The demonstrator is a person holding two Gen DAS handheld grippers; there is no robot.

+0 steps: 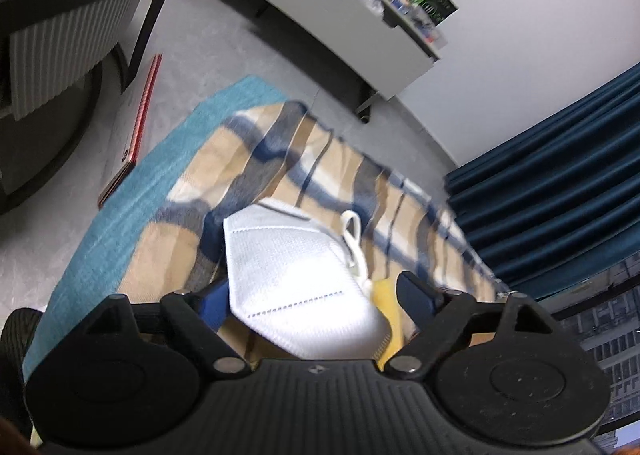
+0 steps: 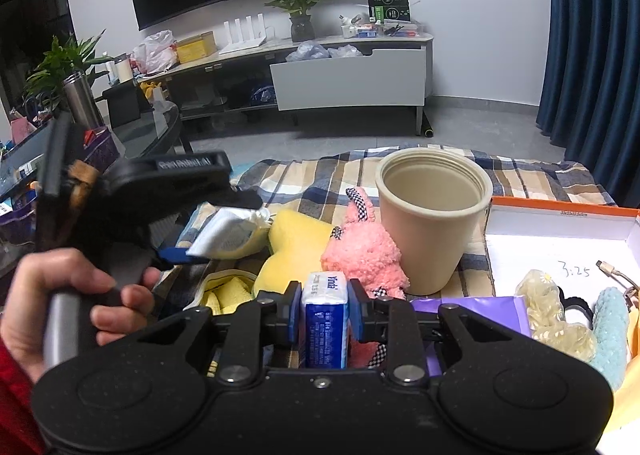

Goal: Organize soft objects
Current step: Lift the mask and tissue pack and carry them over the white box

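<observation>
My left gripper [image 1: 316,291] is shut on a folded white face mask [image 1: 296,275] and holds it above the plaid cloth [image 1: 256,159]; it shows in the right wrist view too [image 2: 224,231]. My right gripper [image 2: 324,311] is shut on a blue-and-white tissue pack [image 2: 324,319]. Beyond it lie a pink plush rabbit [image 2: 368,251], a yellow soft piece [image 2: 296,243] and a yellow cloth in a pouch [image 2: 228,291]. A beige cup [image 2: 432,215] stands upright and empty. The white box [image 2: 560,247] with an orange rim holds a light-blue knit piece [image 2: 608,327] and a clear flowered scrunchie [image 2: 552,311].
A purple packet [image 2: 480,307] lies by the box. A teal mat [image 1: 132,207] lies under the plaid cloth. A glass table [image 2: 132,135] stands at left, a TV cabinet [image 2: 344,75] at the back, blue curtains [image 2: 592,55] at right.
</observation>
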